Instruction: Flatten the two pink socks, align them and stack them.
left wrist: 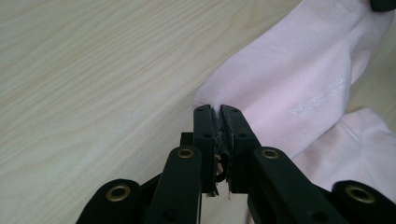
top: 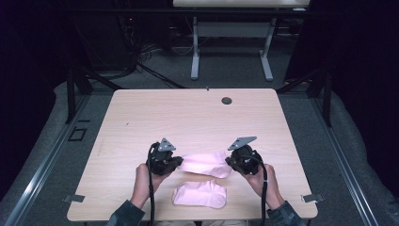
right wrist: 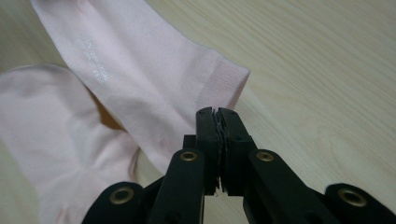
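Observation:
Two pale pink socks lie near the front of the wooden table (top: 188, 117). The farther sock (top: 204, 164) stretches between both grippers. My left gripper (top: 178, 162) is shut on its left end; in the left gripper view the jaws (left wrist: 218, 109) pinch the edge of this sock (left wrist: 289, 79). My right gripper (top: 229, 162) is shut on its right end; in the right gripper view the jaws (right wrist: 217, 112) clamp the fabric just below the ribbed cuff (right wrist: 224, 79). The second sock (top: 200, 194) lies flat closer to the front edge, partly under the held one (right wrist: 42, 130).
A round cable hole (top: 227, 100) sits near the table's far edge. Bare wood spreads across the far half of the tabletop. Beyond it, the white legs of another table (top: 195, 61) stand on grey carpet. A person's hands come in from the front edge.

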{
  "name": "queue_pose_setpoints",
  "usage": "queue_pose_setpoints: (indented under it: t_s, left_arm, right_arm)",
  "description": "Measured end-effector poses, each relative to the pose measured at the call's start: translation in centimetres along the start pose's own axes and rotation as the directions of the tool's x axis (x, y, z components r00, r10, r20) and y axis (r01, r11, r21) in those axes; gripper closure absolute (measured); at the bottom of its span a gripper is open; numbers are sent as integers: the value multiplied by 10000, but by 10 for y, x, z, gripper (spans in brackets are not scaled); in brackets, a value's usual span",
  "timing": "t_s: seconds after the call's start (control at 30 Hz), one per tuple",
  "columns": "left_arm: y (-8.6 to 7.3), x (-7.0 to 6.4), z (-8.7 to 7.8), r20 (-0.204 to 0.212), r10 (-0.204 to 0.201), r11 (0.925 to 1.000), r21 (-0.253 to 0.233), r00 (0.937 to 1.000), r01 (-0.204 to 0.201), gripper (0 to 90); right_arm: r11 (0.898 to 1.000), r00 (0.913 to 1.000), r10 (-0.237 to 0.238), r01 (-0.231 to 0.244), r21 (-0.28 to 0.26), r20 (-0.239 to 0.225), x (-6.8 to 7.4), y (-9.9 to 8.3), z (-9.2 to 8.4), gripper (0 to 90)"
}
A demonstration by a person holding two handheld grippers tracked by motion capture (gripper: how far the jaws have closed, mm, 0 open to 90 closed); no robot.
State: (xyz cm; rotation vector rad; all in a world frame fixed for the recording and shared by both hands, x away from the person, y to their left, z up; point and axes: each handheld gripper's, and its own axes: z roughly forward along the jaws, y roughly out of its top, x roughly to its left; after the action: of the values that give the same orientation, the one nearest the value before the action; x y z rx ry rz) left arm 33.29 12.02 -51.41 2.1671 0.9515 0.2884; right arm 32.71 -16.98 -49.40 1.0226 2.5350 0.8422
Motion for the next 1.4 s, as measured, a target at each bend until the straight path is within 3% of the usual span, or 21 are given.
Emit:
queue_pose_setpoints:
  t_s: [0.2,0.27,0.3,0.43,0.67,0.7,0.83,1.03,1.13,1.33,1.4]
  left_arm:
    - [-10,-10,-24,428,-73,9998,-154,9991,80,855]
    - [-18,-14,-32,571,-221,9996,-186,9981,232,855]
    - [-25,-16,-37,676,-274,9994,-174,9973,287,855]
    - [-44,-22,-43,943,-527,9986,2,9941,529,855]
    - [-65,-23,-34,943,-751,9962,521,9927,705,855]
    - [-69,-24,-27,858,-767,9954,639,9934,713,854]
    - [-74,-26,-17,635,-358,9953,917,9973,299,849]
    - [-73,-32,-12,447,-63,9948,1019,9990,17,821]
    - [-72,-33,-10,275,214,9923,1215,9994,-246,754]
    - [-69,-30,-16,-267,121,9957,920,9996,-96,386]
    - [-68,-28,-19,-274,103,9963,851,9996,-79,325]
  right_arm:
    - [9995,9992,-314,314,-10,-263,15,0,-24,873]
    - [9995,9983,-301,297,-74,-500,22,-2,-31,872]
    - [9996,9959,-289,284,-75,-862,27,-4,-36,872]
    - [9995,9928,-233,258,194,-1176,37,-10,-37,872]
    - [9966,9847,-91,231,786,-1741,43,-22,-12,870]
    - [9922,9838,45,180,1237,-1790,43,-28,0,868]
    - [9869,9864,149,117,1607,-1638,43,-36,20,868]
    - [9847,9916,107,119,1740,-1288,40,-42,31,857]
    - [9844,9932,-13,218,1745,-1166,41,-43,32,845]
    - [9893,9943,73,84,1454,-1067,39,-42,28,730]
    - [9917,9938,-73,215,1270,-1106,37,-42,23,677]
